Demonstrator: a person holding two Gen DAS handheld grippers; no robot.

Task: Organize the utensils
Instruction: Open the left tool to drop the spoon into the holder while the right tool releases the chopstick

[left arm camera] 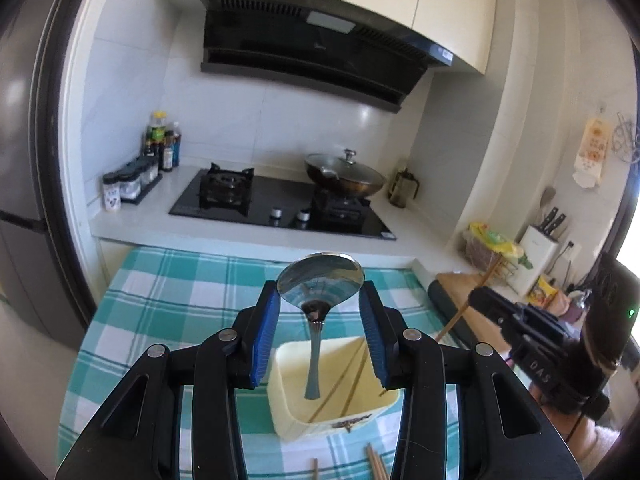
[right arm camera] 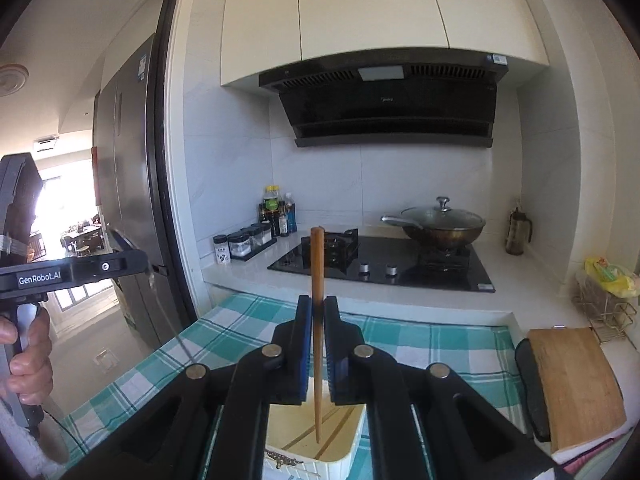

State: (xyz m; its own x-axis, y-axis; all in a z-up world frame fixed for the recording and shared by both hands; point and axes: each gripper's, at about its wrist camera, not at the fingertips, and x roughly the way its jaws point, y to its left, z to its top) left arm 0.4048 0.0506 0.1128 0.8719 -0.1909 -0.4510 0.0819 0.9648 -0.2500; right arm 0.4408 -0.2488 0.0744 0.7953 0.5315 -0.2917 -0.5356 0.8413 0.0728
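Left wrist view shows the left tool (left arm camera: 320, 300) gripping a steel spoon (left arm camera: 318, 292) by the bowl, both blue pads pressed against the bowl's rim, with the handle hanging down so its tip reaches into a cream rectangular container (left arm camera: 294, 416) that sits on the teal checked tablecloth (left arm camera: 160, 304) covering the worktop. Two chopsticks (left arm camera: 346, 384) lie slanted inside the container, and more wooden chopstick ends (left arm camera: 376, 464) lie on the cloth just near of it, at the bottom edge of the frame. To the right, the other tool's black body is in view with a chopstick slanting down from it. Right wrist view shows the right tool (right arm camera: 318, 320) closed on a single wooden chopstick (right arm camera: 318, 320), held nearly upright between the pads, its lower tip down inside the same cream container (right arm camera: 348, 456) where thin sticks rest on the bottom. A wooden cutting board (right arm camera: 576, 384) lies at the right edge of the cloth. Far behind are a black gas hob (right arm camera: 380, 264), a lidded wok (right arm camera: 440, 224) on its right burner, a range hood (right arm camera: 384, 108), and sauce bottles (right arm camera: 276, 212) with spice jars at the left of the counter
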